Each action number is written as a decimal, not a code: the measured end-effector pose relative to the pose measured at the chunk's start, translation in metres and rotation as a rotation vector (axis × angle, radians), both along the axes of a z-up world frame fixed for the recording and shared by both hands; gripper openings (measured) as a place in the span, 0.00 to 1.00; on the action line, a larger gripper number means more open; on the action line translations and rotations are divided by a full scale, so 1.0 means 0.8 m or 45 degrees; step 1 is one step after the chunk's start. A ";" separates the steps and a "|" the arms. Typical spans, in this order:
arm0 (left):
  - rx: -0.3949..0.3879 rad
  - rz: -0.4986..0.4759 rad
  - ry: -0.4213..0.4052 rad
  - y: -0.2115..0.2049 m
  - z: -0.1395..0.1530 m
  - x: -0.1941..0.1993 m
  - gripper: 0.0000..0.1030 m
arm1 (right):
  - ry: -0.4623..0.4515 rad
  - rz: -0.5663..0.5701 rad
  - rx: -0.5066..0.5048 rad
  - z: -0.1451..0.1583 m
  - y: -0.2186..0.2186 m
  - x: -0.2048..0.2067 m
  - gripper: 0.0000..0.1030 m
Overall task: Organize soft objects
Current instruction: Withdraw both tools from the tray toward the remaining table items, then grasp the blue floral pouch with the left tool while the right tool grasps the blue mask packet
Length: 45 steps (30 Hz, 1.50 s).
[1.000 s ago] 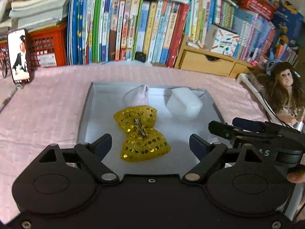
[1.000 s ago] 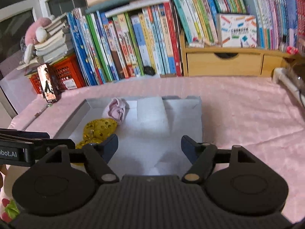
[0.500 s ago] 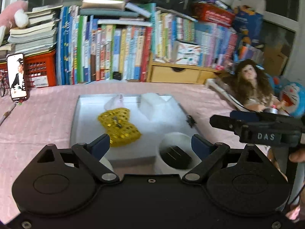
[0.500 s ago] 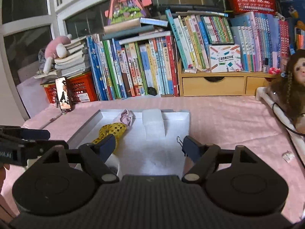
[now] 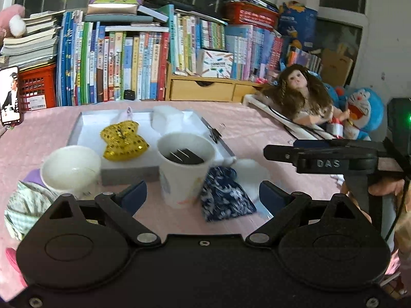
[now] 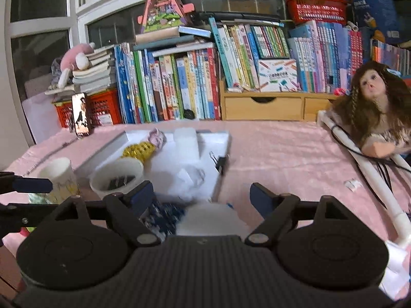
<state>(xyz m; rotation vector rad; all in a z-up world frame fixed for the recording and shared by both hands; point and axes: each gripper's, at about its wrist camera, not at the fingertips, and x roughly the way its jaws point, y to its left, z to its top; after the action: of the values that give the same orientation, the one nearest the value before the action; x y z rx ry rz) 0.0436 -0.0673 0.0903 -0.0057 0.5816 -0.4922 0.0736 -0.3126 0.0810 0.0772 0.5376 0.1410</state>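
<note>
A shallow white tray [image 5: 79,125] on the pink tablecloth holds a gold sequin bow [image 5: 123,141], a small pink soft piece [image 5: 127,113] and a white foam block [image 5: 167,119]. The tray also shows in the right wrist view [image 6: 218,148]. A blue patterned cloth pouch [image 5: 224,196] lies in front of the tray, beside a white soft piece [image 5: 250,172]. My left gripper [image 5: 203,196] is open and empty, above the pouch and a cup. My right gripper [image 6: 201,196] is open and empty, above the pouch [image 6: 164,215].
Two white paper cups [image 5: 183,169] [image 5: 70,166] stand before the tray, one holding black clips. A striped green cloth [image 5: 23,205] lies at the left. A binder clip [image 6: 221,163] sits at the tray's edge. A doll [image 6: 377,107], books and a phone [image 5: 10,96] ring the table.
Both grippers have pulled back and risen from over the tray. The cups, blue pouch and white piece in front of the tray have come into view. Both stay open.
</note>
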 end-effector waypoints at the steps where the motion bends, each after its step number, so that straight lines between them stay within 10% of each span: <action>1: 0.008 -0.005 -0.006 -0.005 -0.005 -0.004 0.91 | 0.008 -0.008 0.001 -0.004 -0.003 -0.002 0.87; 18: 0.130 0.055 -0.125 -0.097 -0.090 -0.019 0.91 | 0.080 -0.001 0.001 -0.059 -0.034 -0.022 0.89; 45: 0.030 0.131 0.057 -0.106 -0.121 0.046 0.80 | 0.048 0.279 -0.216 -0.088 -0.022 -0.041 0.96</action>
<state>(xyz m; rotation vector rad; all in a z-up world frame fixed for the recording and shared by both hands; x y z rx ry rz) 0.0807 -0.1523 -0.0068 -0.0240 0.6275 -0.3858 0.0407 -0.3303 0.0110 -0.1454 0.5929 0.3069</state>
